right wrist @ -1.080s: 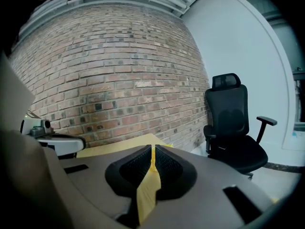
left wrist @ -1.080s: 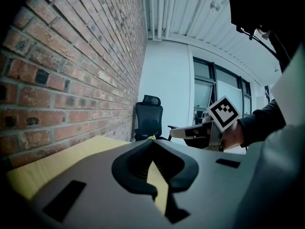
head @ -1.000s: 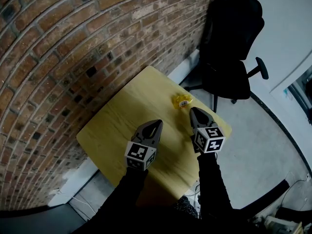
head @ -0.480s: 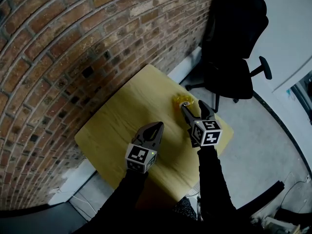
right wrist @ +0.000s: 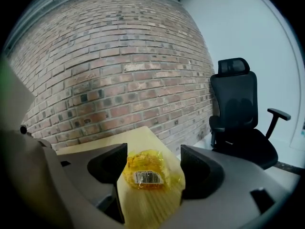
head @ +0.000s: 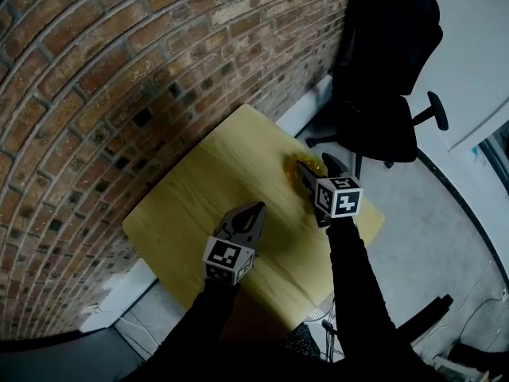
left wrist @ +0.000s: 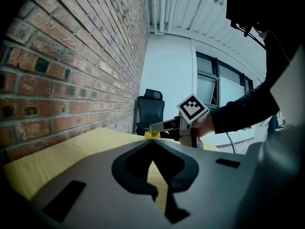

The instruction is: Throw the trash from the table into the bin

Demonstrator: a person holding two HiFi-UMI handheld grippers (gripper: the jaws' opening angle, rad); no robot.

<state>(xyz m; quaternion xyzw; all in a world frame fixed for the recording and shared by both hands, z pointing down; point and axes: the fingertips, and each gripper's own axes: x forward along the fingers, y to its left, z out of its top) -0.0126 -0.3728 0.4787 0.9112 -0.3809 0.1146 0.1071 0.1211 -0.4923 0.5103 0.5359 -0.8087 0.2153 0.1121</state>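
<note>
Right gripper: jaws have just been opening and are now spread wide. The yellow wrapper is framed between them, with a gap left on either side and no pad contact seen. It is a crumpled clear film with a barcode label, and it lies flat on the table, near the far corner on the chair side.

Left gripper: jaws are closed together with nothing held, and it is kept low over the near part of the table.

Bin: not seen in any view.

Risks noted:
- The wrapper is thin and low. If the jaws are closed too high, it could be missed or caught only by a raised fold.
- The film looks slick (judged from the shine). A shallow pinch could be lost during the carry.
- The table edge is close. If the wrapper is nudged by a jaw before closing, it could be slid off onto the floor.
- If the jaw tips are pressed down onto the wood, the wrapper could be scraped forward rather than gripped.
</note>
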